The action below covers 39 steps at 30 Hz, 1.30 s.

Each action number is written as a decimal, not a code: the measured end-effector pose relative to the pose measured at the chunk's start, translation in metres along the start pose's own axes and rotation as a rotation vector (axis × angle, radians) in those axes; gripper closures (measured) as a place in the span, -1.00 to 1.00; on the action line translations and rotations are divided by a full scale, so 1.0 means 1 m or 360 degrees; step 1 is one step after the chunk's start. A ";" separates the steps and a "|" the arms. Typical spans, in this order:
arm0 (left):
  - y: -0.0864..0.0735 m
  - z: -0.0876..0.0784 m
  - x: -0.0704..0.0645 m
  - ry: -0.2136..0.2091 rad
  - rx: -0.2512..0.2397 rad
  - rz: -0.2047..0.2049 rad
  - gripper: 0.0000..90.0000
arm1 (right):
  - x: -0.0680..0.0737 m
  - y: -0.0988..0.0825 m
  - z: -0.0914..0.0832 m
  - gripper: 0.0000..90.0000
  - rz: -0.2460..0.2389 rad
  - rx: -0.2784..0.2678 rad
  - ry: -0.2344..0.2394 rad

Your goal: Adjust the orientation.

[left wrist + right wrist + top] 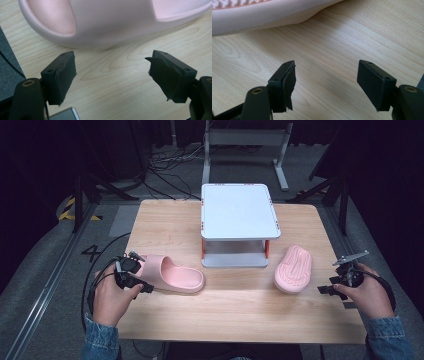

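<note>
High view: white two-tier plastic shelf (239, 225) at centre-rear of light wooden table (235, 310).

Left of shelf: upright pink foam slipper (170, 273), heel beside left gripper (131, 274).

Right of shelf: overturned pink foam slipper (294, 268), near right gripper (339, 281).

Gripper views: both jaw pairs spread wide, released, gripping nothing, bare wood between.

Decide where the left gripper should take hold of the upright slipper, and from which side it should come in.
Probably the heel rim of the upright slipper, from the table's left end. The left gripper sits just beside that end with its jaws open and empty. In its own view the low heel wall looks thin enough to pinch, one jaw inside on the footbed and one outside; the broad strap looks too bulky.
</note>
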<state>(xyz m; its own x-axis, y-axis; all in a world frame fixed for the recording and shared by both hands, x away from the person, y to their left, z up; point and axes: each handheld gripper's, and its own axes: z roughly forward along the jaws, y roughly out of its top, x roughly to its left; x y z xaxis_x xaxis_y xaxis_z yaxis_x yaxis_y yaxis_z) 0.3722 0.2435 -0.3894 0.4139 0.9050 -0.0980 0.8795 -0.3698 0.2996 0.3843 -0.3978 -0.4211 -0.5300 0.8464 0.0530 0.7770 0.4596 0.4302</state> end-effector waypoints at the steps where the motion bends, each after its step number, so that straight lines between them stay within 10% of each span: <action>1: 0.000 -0.001 -0.001 0.0002 -0.0019 0.0004 -0.46 | 0.000 0.000 0.000 -0.29 0.0003 0.0003 0.0001; 12: 0.003 -0.007 -0.003 -0.0024 -0.0123 -0.0019 -0.32 | 0.001 -0.001 0.004 -0.30 0.0009 0.0021 0.0001; 18: 0.014 -0.013 -0.009 0.0040 -0.0264 0.0017 -0.55 | 0.002 -0.003 0.004 -0.31 0.0011 0.0019 0.0000; 28: 0.037 0.004 -0.018 0.0065 -0.0216 0.0008 -0.54 | 0.002 -0.010 0.005 -0.35 0.0039 0.0028 -0.0030; 39: 0.055 0.030 -0.026 0.0299 -0.0139 -0.0045 -0.52 | 0.002 -0.012 0.008 -0.38 0.0062 0.0043 -0.0030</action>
<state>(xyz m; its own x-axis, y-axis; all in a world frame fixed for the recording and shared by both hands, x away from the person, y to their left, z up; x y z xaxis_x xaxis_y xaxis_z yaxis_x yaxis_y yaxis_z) 0.4169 0.1937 -0.3991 0.3307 0.9412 0.0688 0.8632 -0.3312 0.3811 0.3769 -0.3993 -0.4330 -0.4927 0.8686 0.0523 0.8061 0.4330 0.4033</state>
